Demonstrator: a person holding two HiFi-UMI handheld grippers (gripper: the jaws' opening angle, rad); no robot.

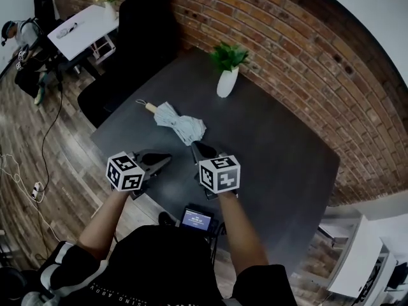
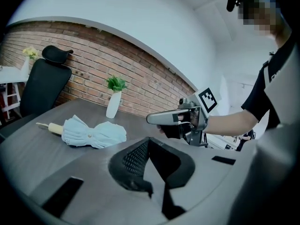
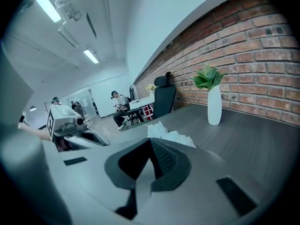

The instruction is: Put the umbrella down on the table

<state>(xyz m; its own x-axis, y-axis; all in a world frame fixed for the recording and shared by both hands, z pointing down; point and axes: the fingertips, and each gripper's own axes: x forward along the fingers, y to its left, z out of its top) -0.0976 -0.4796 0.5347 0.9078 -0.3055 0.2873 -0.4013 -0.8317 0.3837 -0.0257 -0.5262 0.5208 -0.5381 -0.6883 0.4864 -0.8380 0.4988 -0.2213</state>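
Left gripper (image 1: 164, 159) first: jaws drawn together on nothing, ribbed black pads meeting in a point, hovering over the near edge of the table (image 1: 280, 152). Ahead of it and a touch to its right lies the umbrella (image 1: 182, 125), flat on the dark, matte, faintly grained top. It's a collapsed compact one, pale blue cloth in loose soft pleats, not strapped tight. Its long axis runs on a diagonal: the stubby pale handle (image 1: 150, 108), which looks wooden, points away to the far left, and the bunched canopy end comes toward the grippers.

Now the right gripper (image 1: 196, 146): closed too, empty, and it's the nearer one, its tip near the canopy end but clear of it. Neither tool touches the cloth. By my reckoning the umbrella is down and the job looks finished. Any further move would go forward from the right side.

Further right, well clear, a smooth white vase (image 1: 226, 81) of green leaves stands by the brick wall (image 1: 306, 56)
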